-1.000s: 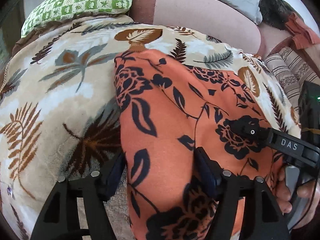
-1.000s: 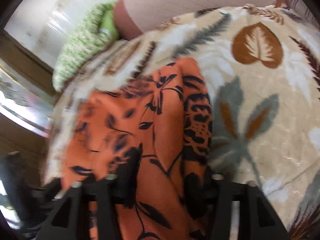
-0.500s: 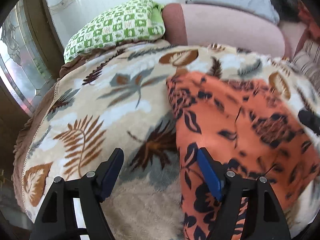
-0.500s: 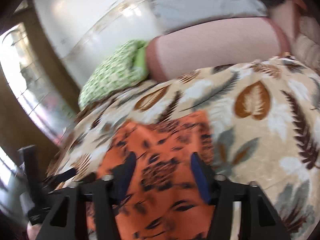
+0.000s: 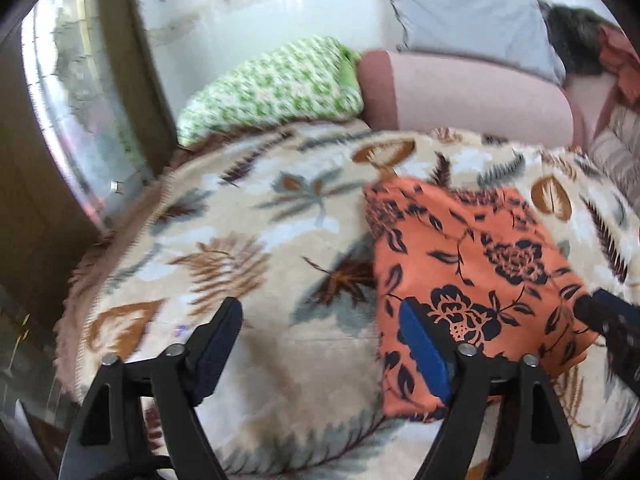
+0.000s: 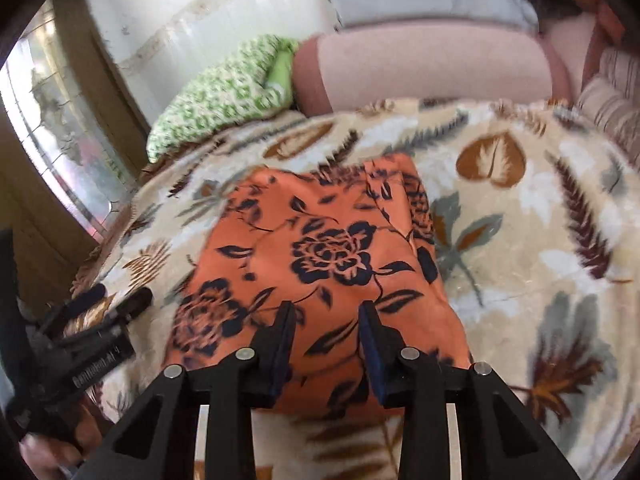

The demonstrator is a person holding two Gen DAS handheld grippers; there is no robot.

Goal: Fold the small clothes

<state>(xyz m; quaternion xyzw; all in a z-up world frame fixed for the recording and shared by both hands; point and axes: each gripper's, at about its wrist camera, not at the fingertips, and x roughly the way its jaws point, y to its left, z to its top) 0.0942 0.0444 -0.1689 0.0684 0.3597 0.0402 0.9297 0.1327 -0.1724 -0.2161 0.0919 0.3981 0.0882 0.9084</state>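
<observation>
Where it lies flat on the leaf-print blanket [image 5: 248, 248], the orange floral garment [image 5: 472, 264] is folded into a rough rectangle, its black roses and leaves facing up and its edges lapped over one another along the right side in the right wrist view. It sits towards the middle of the blanket, with bare blanket showing around it on every side.

The left gripper [image 5: 320, 344] hangs above the blanket just beside the garment's left edge. Its jaws have just been opening and now stand wide apart, released, with nothing between them; the right-hand pad shows in front of the garment's near left corner, the other pad over bare blanket. The right gripper [image 6: 326, 328] hovers over the near edge of the garment [image 6: 320, 264]. Its jaws drew in a moment ago and then held at a partly open gap; the cloth lies below them and the pads do not press on it, so nothing is gripped.

Beyond the garment, at the far edge of the blanket, a green-and-white patterned pillow [image 5: 276, 88] lies to the left and a pink bolster [image 5: 472, 96] to the right, with a grey pillow [image 5: 468, 16] behind the bolster. A striped cloth [image 6: 616, 96] lies at the blanket's far right corner. A glazed window with a wooden frame [image 5: 80, 92] stands past the blanket's left edge.
</observation>
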